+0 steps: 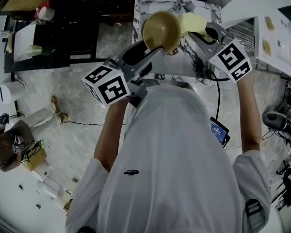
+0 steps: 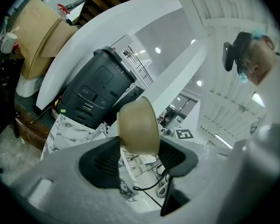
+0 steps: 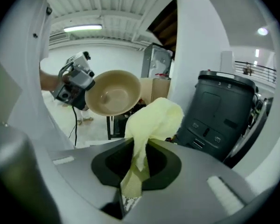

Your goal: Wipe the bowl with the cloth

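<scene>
A tan bowl [image 1: 161, 31] is held up over the marble table, tipped on its side, with my left gripper [image 1: 146, 56] shut on its rim. In the left gripper view the bowl [image 2: 139, 126] sits between the two dark pads. My right gripper [image 1: 207, 31] is shut on a pale yellow cloth [image 1: 192, 22], which sits just right of the bowl, near its rim. In the right gripper view the cloth [image 3: 151, 120] bunches out of the jaws, and the bowl [image 3: 114, 93] shows its inside to the upper left, a short way off.
The marble-pattern table [image 1: 145, 13] lies beyond the bowl. A dark grey bin-like machine [image 3: 224, 111] stands at the right of the right gripper view. A phone [image 1: 219, 131] hangs at the person's right hip. Clutter and cardboard [image 1: 14, 149] lie on the floor at left.
</scene>
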Tool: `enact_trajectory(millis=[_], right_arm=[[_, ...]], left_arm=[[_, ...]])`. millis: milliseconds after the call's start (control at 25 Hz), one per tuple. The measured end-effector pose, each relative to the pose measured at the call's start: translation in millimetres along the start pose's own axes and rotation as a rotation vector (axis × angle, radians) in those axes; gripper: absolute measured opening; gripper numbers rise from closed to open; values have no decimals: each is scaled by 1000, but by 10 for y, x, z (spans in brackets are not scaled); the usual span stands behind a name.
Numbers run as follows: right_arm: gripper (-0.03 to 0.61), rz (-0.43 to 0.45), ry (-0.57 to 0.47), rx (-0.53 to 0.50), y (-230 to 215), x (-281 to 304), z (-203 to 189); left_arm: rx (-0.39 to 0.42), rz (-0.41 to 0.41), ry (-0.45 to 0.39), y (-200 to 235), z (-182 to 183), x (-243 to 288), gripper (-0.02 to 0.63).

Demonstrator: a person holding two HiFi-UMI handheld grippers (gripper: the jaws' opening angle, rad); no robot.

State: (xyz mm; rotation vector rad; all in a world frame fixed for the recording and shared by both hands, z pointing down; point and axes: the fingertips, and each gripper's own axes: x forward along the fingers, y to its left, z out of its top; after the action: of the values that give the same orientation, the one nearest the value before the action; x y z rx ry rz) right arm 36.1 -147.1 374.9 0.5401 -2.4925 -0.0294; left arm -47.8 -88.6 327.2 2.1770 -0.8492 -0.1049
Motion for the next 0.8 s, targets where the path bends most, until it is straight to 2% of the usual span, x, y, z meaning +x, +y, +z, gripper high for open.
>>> enact_trajectory(millis=[200,440,600,800], right_arm=[[40,-110,-118,204,-14,-142,29],[40,-301,-291,410,-71,-392,120],[40,-409,-349,441,-27,-533,161],[40,-530,-378,470,-45,-728,115]], left_arm=[[24,35,-53,40,37,12,255],[13,79,-112,124,47,16,255],[10,93,-146,139,61,-5,255],[47,149,-194,209,73,-67,255]])
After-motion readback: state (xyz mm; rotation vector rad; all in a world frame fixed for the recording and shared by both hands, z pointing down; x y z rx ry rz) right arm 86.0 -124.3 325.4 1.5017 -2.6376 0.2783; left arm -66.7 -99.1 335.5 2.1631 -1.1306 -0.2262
